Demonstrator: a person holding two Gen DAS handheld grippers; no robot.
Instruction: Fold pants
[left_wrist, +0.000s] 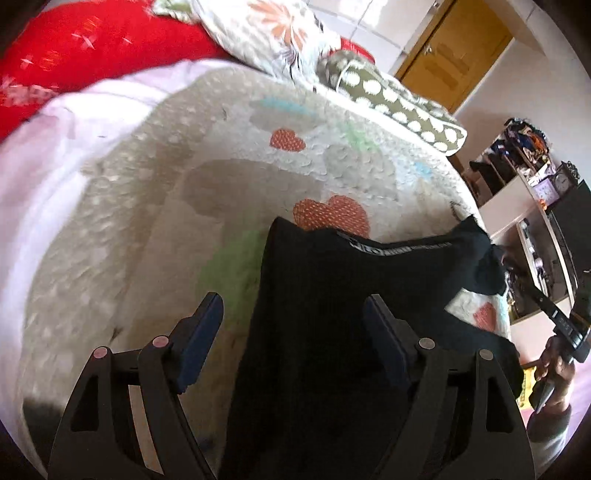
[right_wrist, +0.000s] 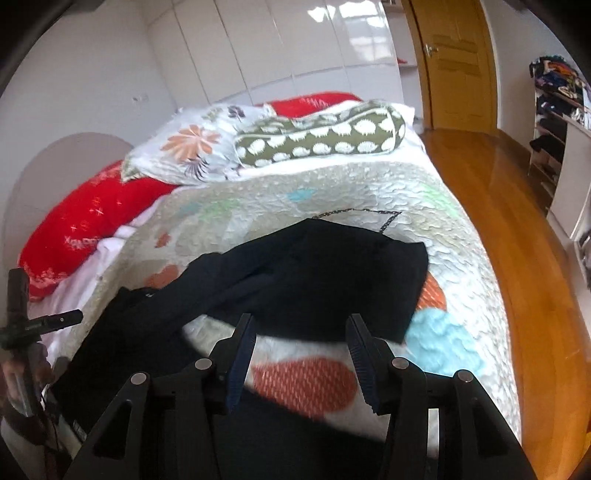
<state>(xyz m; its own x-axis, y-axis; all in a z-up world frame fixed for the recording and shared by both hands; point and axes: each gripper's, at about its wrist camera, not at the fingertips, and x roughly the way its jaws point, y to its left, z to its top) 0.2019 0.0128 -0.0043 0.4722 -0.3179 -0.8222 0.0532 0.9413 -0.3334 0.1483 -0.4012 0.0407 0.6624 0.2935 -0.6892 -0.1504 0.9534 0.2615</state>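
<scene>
The black pants (left_wrist: 351, 295) lie on the quilted bedspread (left_wrist: 147, 206), their waistband with its grey label toward the far side. My left gripper (left_wrist: 293, 325) is open, its jaws wide apart above the pants' near part, holding nothing. In the right wrist view the pants (right_wrist: 295, 273) lie bent, with one end folded over toward the right. My right gripper (right_wrist: 301, 345) is open and empty, just above the quilt (right_wrist: 369, 192) at the pants' near edge. The right gripper also shows in the left wrist view (left_wrist: 565, 328), held in a hand.
A red pillow (right_wrist: 85, 218), a floral pillow (right_wrist: 192, 151) and a green spotted bolster (right_wrist: 321, 138) lie at the bed's head. A wooden floor (right_wrist: 491, 206), a wooden door (right_wrist: 454, 62) and shelves with clothes (right_wrist: 557, 110) are to the right of the bed.
</scene>
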